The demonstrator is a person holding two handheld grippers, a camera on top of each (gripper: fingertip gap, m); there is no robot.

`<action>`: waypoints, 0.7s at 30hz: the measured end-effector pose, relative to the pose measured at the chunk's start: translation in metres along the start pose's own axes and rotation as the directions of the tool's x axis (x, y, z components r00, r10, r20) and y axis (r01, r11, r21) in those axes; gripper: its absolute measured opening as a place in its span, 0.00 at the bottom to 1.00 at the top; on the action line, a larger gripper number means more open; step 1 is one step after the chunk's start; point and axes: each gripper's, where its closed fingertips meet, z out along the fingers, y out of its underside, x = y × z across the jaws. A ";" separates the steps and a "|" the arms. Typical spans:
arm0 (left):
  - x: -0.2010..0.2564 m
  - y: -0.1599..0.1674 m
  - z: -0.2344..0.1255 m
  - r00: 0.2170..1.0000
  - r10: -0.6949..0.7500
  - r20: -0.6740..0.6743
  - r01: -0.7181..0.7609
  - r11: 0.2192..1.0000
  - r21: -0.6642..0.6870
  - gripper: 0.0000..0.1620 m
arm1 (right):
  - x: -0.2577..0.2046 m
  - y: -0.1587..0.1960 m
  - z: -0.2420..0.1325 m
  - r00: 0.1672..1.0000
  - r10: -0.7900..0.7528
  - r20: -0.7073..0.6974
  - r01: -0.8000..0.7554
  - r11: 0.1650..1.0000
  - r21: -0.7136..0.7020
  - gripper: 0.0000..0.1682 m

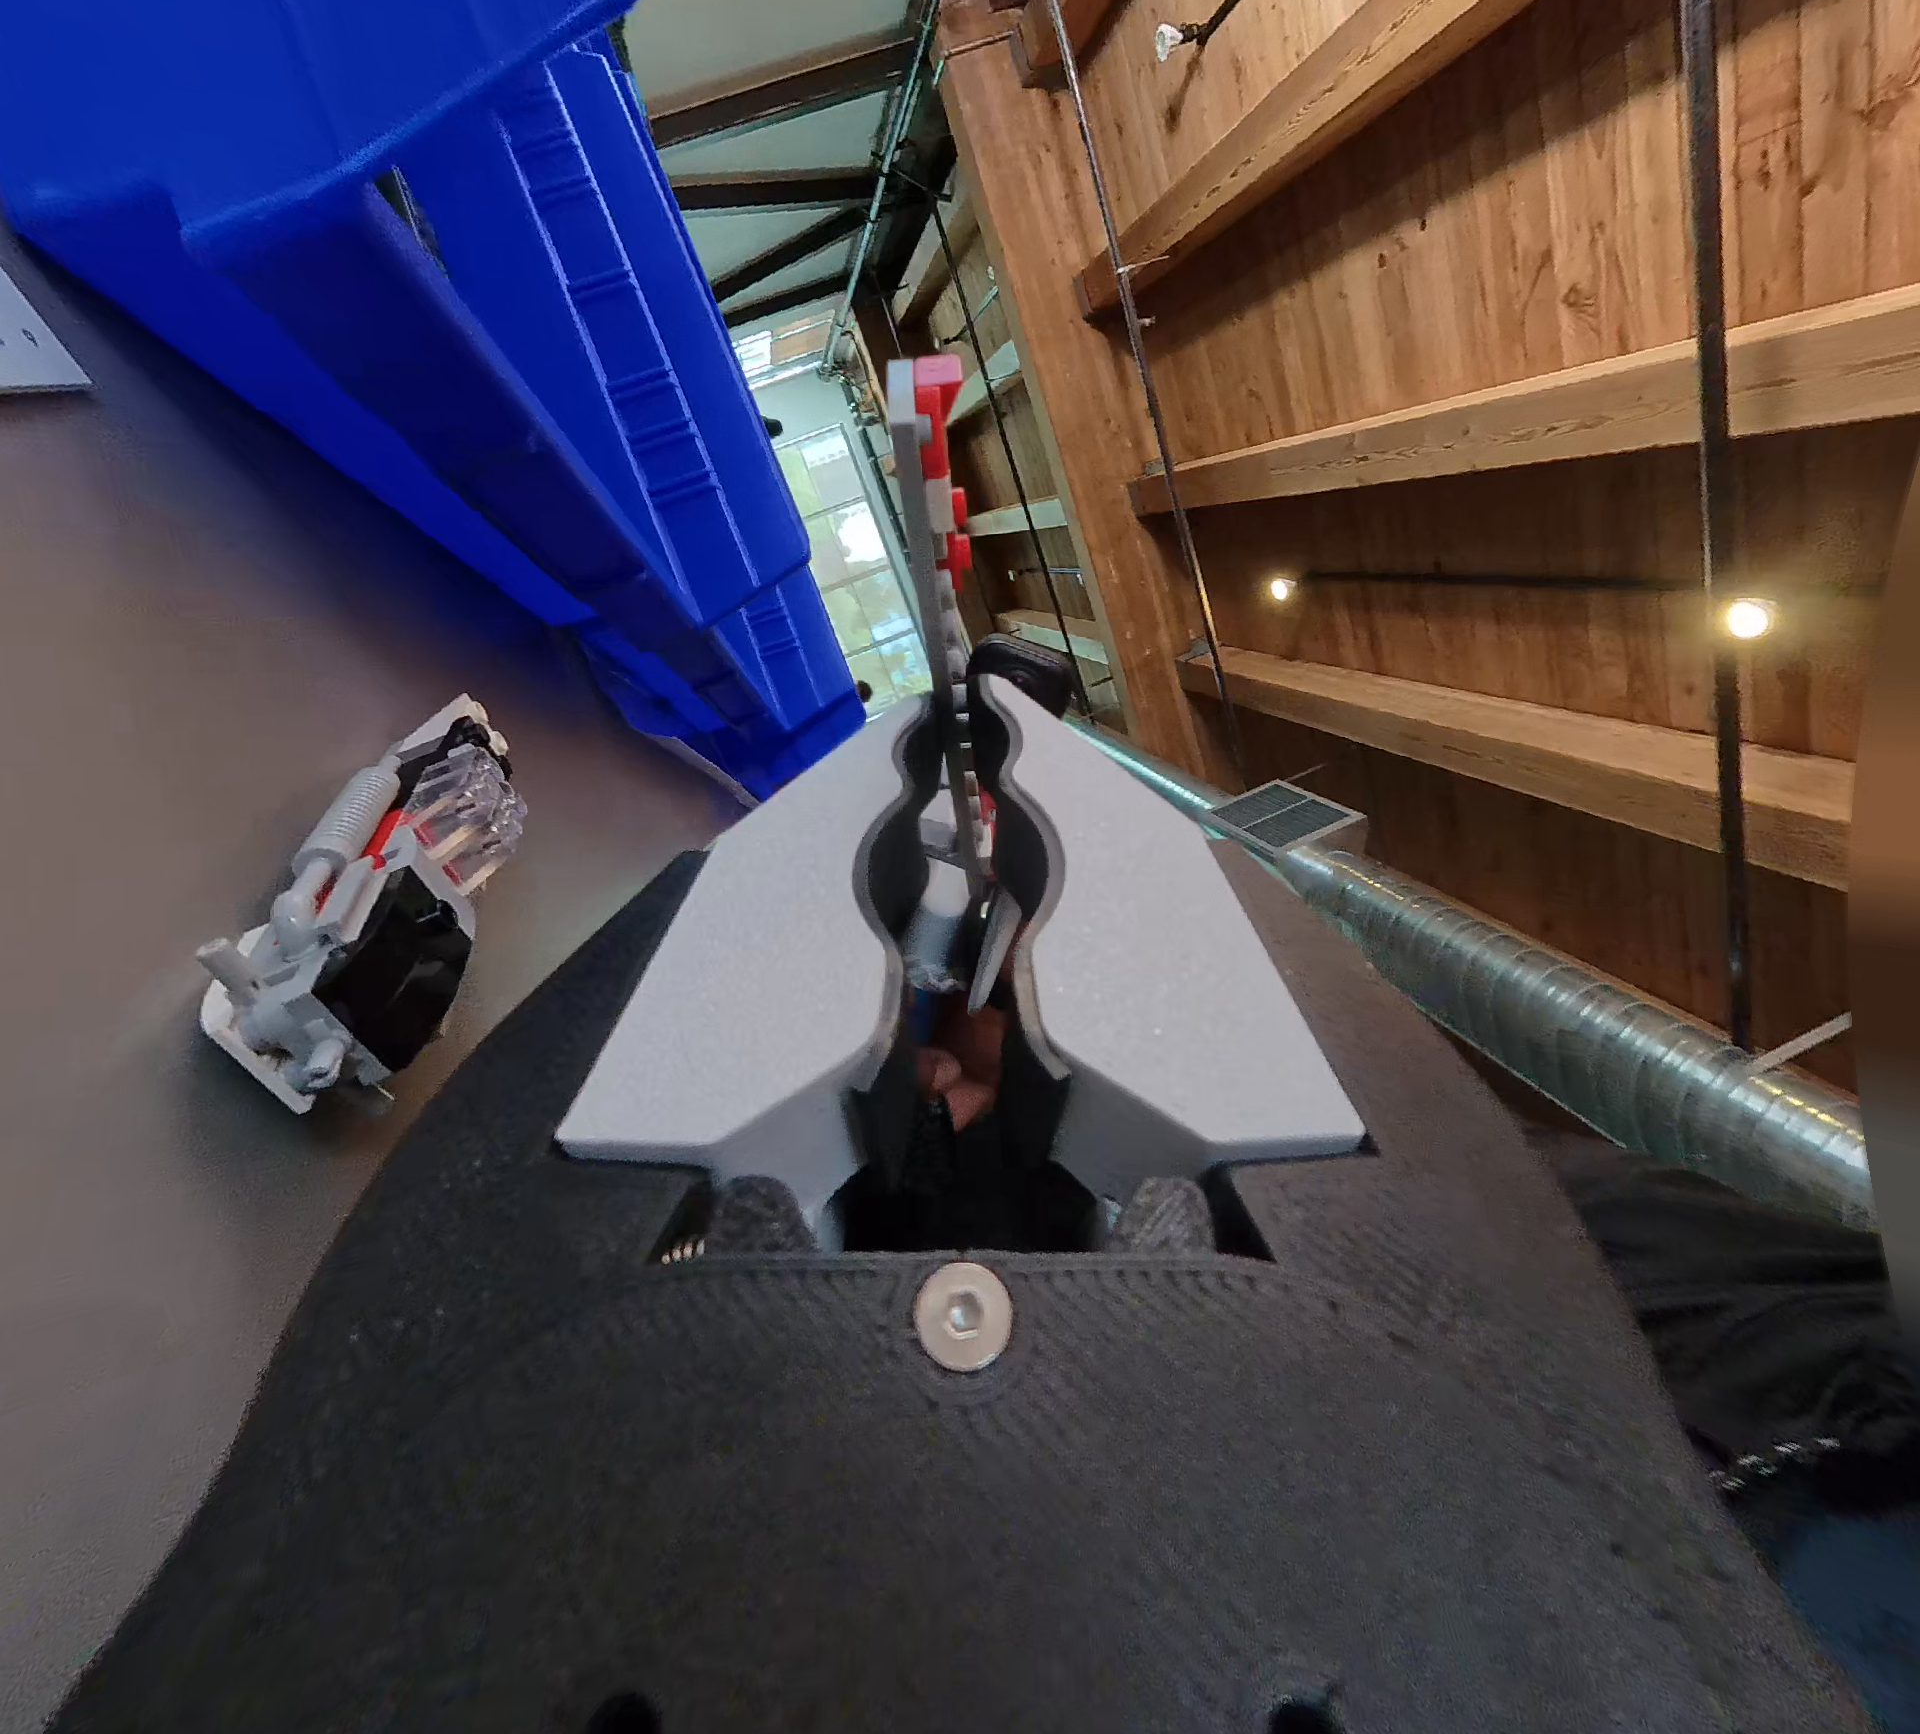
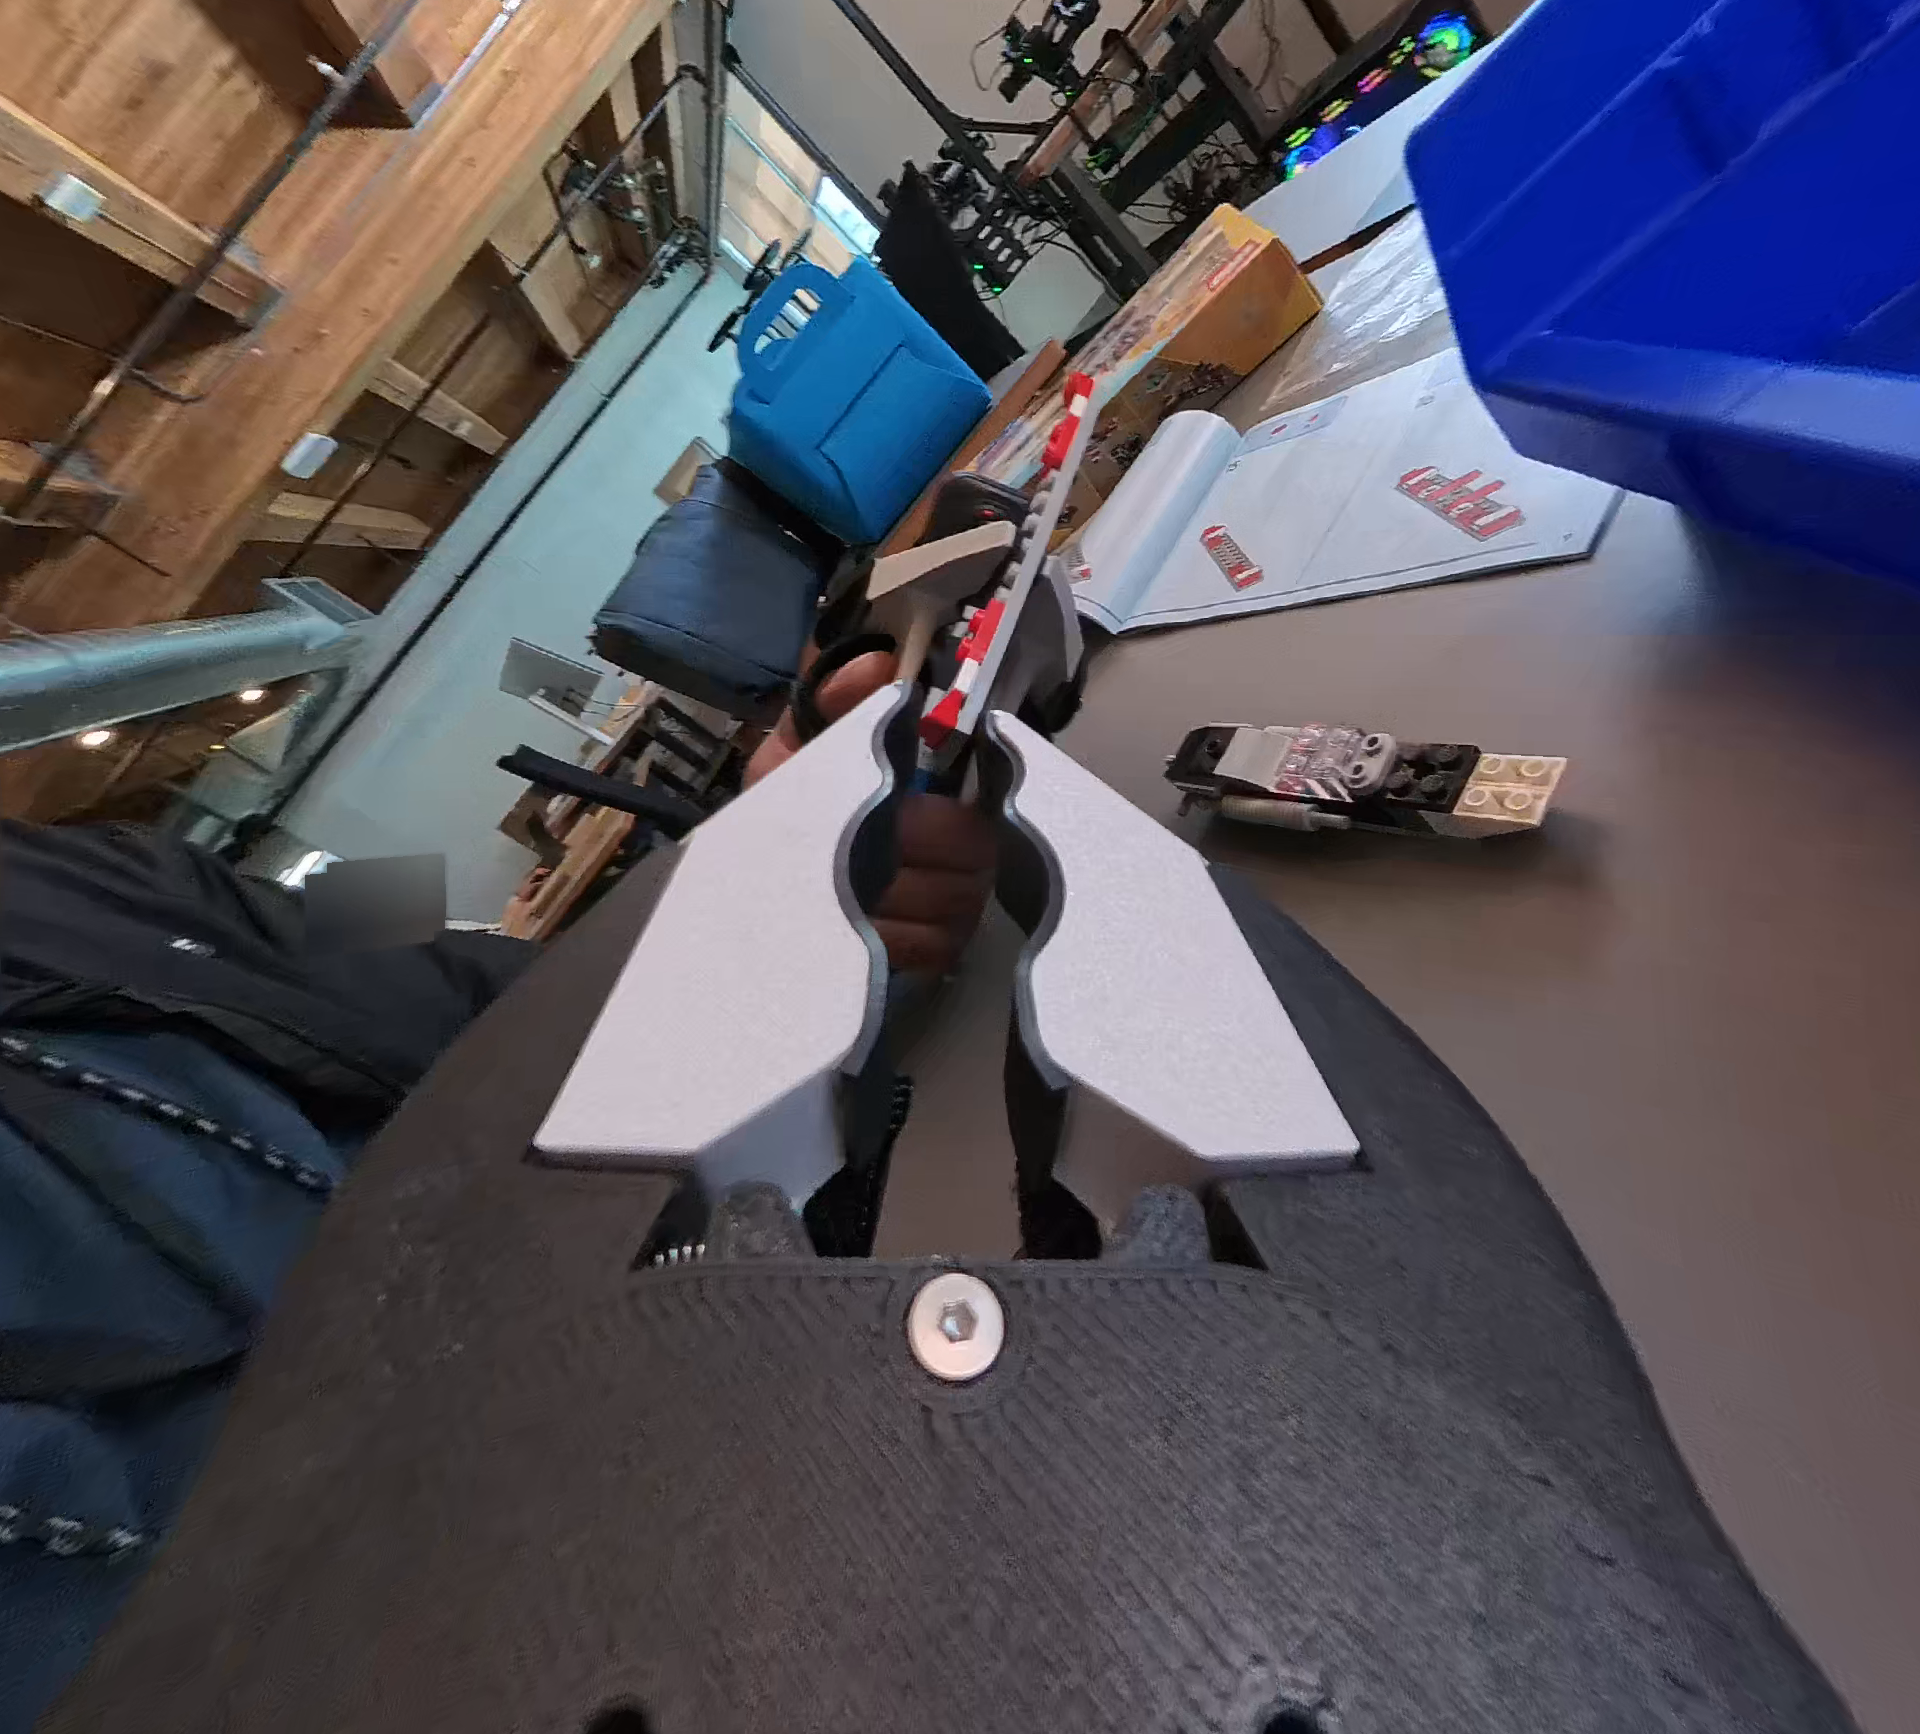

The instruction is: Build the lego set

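Observation:
A long grey lego plate (image 1: pixel 923 479) with red and white bricks along one side is held in the air by both grippers. My left gripper (image 1: pixel 956 716) is shut on the plate partway along; the plate shows edge-on and sticks out well past the fingertips. My right gripper (image 2: pixel 954 730) is shut on the plate's near end (image 2: pixel 971 697), next to a red brick. The left gripper (image 2: pixel 956 557) also shows in the right wrist view, clamped around the plate's middle (image 2: pixel 1039 541). A separate black, grey and clear lego sub-assembly (image 1: pixel 353 915) lies on the dark table (image 1: pixel 156 645), also in the right wrist view (image 2: pixel 1371 780).
A large blue bin (image 1: pixel 364 230) stands on the table close by, also in the right wrist view (image 2: pixel 1714 178). An open instruction booklet (image 2: pixel 1351 510) and the yellow lego box (image 2: pixel 1195 334) lie beyond the sub-assembly. A blue bag (image 2: pixel 852 396) sits past the table edge. One gripper's finger ends stand about 4 centimetres off the other's.

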 end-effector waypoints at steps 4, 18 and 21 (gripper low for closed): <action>-0.001 -0.002 0.000 0.999 0.042 0.031 -0.043 0.999 0.019 0.03 | 0.003 0.000 0.000 0.999 -0.029 -0.046 0.029 1.000 0.010 0.06; 0.001 -0.005 -0.001 0.990 0.120 0.071 -0.123 0.991 0.042 0.02 | 0.006 -0.002 0.003 0.988 -0.085 -0.130 0.089 0.996 0.023 0.05; 0.000 -0.005 -0.001 0.989 0.124 0.082 -0.128 0.991 0.047 0.03 | 0.008 -0.002 0.003 0.985 -0.093 -0.146 0.098 0.995 0.025 0.05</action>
